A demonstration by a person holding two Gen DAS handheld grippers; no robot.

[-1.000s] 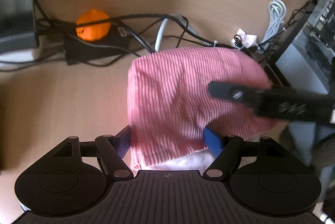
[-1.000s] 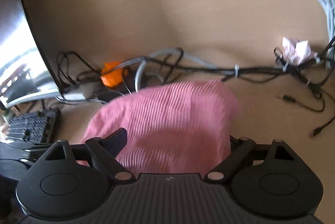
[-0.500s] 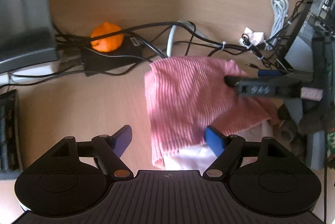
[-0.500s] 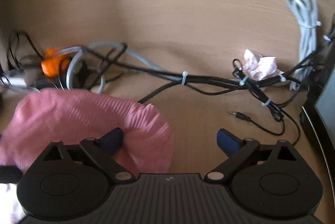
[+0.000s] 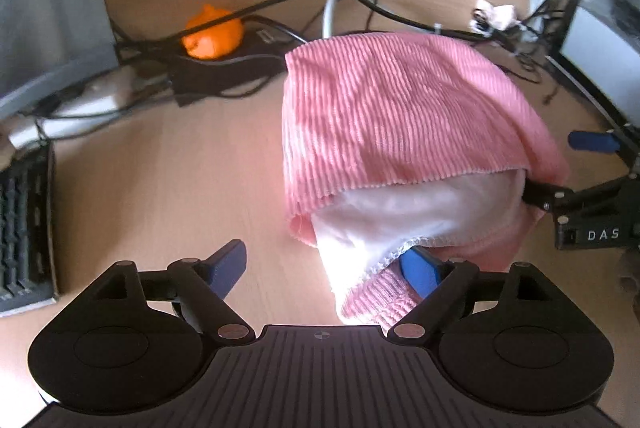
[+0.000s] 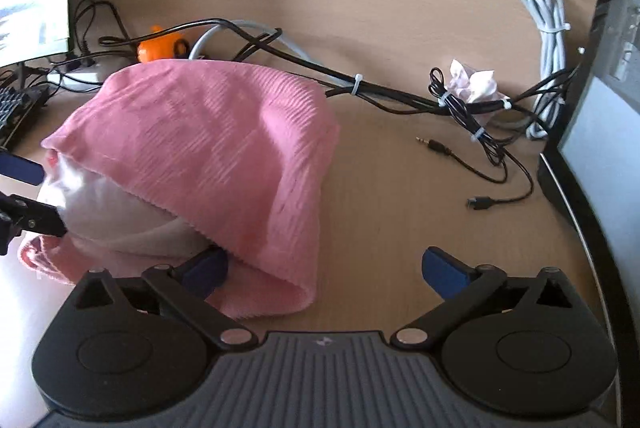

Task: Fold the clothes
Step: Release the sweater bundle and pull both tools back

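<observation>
Left wrist view: the pink ribbed garment [image 5: 400,115] lies bunched on the wooden worktop [image 5: 160,179], its white lining showing. The left claw [image 5: 328,268] is spread wide; its right finger pokes into the cloth's near edge.

Right wrist view: the garment [image 6: 208,147] sits to the left. The right claw [image 6: 324,268] gapes too, its left finger tucked under the pink fold.

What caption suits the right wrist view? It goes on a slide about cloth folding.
Open right gripper beside a folded pink ribbed garment on a cable-strewn wooden desk.
</observation>
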